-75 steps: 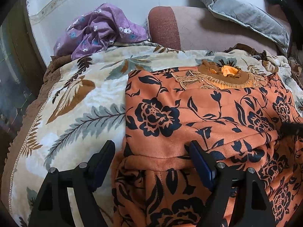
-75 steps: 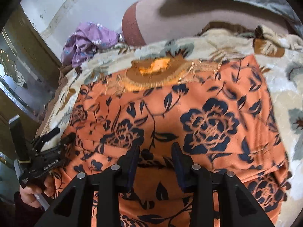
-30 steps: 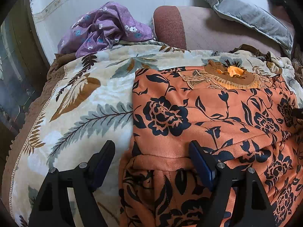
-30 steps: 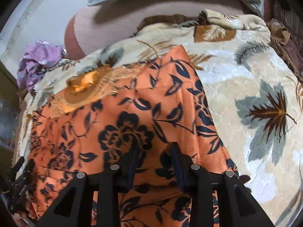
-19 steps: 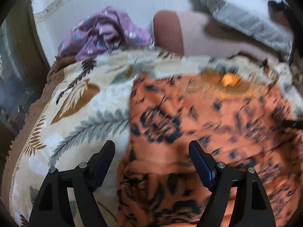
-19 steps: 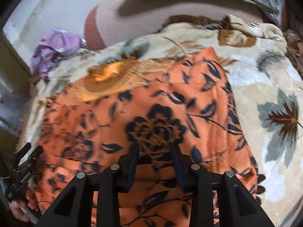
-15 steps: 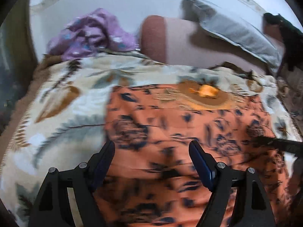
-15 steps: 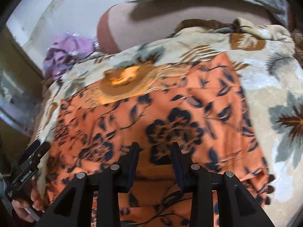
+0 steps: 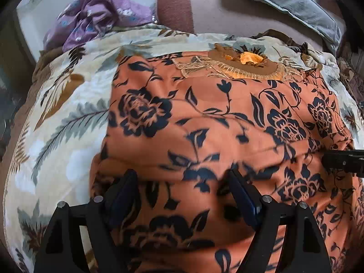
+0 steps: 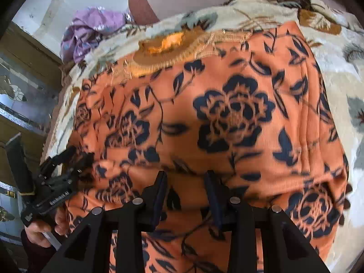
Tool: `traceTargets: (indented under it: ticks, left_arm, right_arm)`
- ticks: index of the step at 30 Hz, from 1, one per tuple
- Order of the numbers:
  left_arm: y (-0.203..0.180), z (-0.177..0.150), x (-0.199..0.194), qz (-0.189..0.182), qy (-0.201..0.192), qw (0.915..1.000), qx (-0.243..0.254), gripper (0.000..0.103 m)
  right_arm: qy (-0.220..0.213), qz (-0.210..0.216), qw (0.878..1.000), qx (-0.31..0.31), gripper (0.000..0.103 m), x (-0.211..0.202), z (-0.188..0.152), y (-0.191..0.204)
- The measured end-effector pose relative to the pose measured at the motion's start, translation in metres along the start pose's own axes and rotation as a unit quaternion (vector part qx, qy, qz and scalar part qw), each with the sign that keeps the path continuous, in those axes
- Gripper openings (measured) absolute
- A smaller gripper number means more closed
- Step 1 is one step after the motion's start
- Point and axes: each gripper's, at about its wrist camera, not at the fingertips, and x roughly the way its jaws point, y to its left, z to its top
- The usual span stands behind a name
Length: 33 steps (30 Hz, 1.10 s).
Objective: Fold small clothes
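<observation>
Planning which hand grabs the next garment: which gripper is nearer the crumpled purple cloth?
Left. The left gripper sits at the orange garment's edge nearest the purple cloth; the right gripper is farther along.

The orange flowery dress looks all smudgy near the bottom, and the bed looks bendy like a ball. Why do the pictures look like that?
In the left wrist view, the orange dress smears with motion blur near the left gripper, sharper toward its collar. In the right wrist view, the whole print is softly blurred around the right gripper. Both fisheye lenses bulge the leaf blanket outward and darken the corners.
</observation>
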Motion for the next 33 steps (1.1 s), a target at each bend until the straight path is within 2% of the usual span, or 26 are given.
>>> traceTargets:
  ticks: [3,6,7,8,9,11,15,17,18,20,22,23,25,28,30,33]
  left_arm:
    - [0.012,-0.003,-0.016,0.007,-0.023,0.9995,-0.020,0.082]
    - [0.018,0.003,-0.032,0.033,-0.065,0.9971,-0.023,0.082]
    - [0.022,0.005,-0.036,0.043,-0.082,0.9954,-0.026,0.082]
    - [0.025,0.007,-0.037,0.044,-0.091,0.9943,-0.032,0.082]
    - [0.029,0.010,-0.036,0.040,-0.097,0.9937,-0.041,0.082]
    - [0.037,0.015,-0.027,0.024,-0.091,0.9937,-0.060,0.082]
    - [0.050,0.017,0.000,0.008,-0.051,0.9948,-0.088,0.082]
    - [0.052,0.014,0.011,0.006,-0.032,0.9946,-0.098,0.073]
    - [0.055,0.013,0.012,0.006,-0.034,0.9941,-0.103,0.071]
    - [0.055,0.014,0.010,0.012,-0.038,0.9941,-0.101,0.060]
    - [0.055,0.014,0.007,0.024,-0.045,0.9940,-0.097,0.039]
    - [0.057,0.014,0.007,0.028,-0.047,0.9937,-0.098,0.030]
    - [0.062,0.014,0.005,0.024,-0.052,0.9928,-0.105,0.022]
    - [0.065,0.015,0.001,0.017,-0.055,0.9920,-0.112,0.020]
    - [0.066,0.016,0.004,0.016,-0.049,0.9920,-0.115,0.021]
    - [0.063,0.016,0.005,0.020,-0.049,0.9922,-0.113,0.024]
  right_arm:
    - [-0.001,0.022,1.000,0.019,0.039,-0.010,-0.004,-0.003]
    - [-0.004,0.074,0.995,0.071,0.039,-0.020,-0.008,-0.020]
    - [-0.003,0.105,0.989,0.105,0.042,-0.019,-0.008,-0.031]
    - [-0.006,0.138,0.979,0.148,0.050,-0.017,-0.009,-0.045]
    - [-0.021,0.168,0.965,0.198,0.066,-0.017,-0.011,-0.061]
    - [-0.046,0.195,0.951,0.236,0.067,-0.017,-0.011,-0.078]
    - [-0.079,0.191,0.942,0.264,0.065,-0.009,-0.007,-0.095]
    - [-0.098,0.190,0.936,0.280,0.056,-0.005,-0.006,-0.103]
    - [-0.106,0.180,0.938,0.276,0.047,-0.006,-0.006,-0.103]
    - [-0.109,0.146,0.945,0.270,0.031,-0.006,-0.007,-0.104]
    - [-0.115,0.134,0.946,0.271,0.020,-0.008,-0.009,-0.105]
    - [-0.118,0.127,0.947,0.272,0.019,-0.009,-0.009,-0.106]
    - [-0.126,0.121,0.942,0.286,0.019,-0.019,-0.013,-0.111]
    - [-0.107,0.143,0.933,0.314,0.020,-0.026,-0.014,-0.124]
    - [-0.098,0.130,0.930,0.330,0.020,-0.034,-0.019,-0.133]
    - [-0.107,0.123,0.924,0.345,0.020,-0.032,-0.018,-0.137]
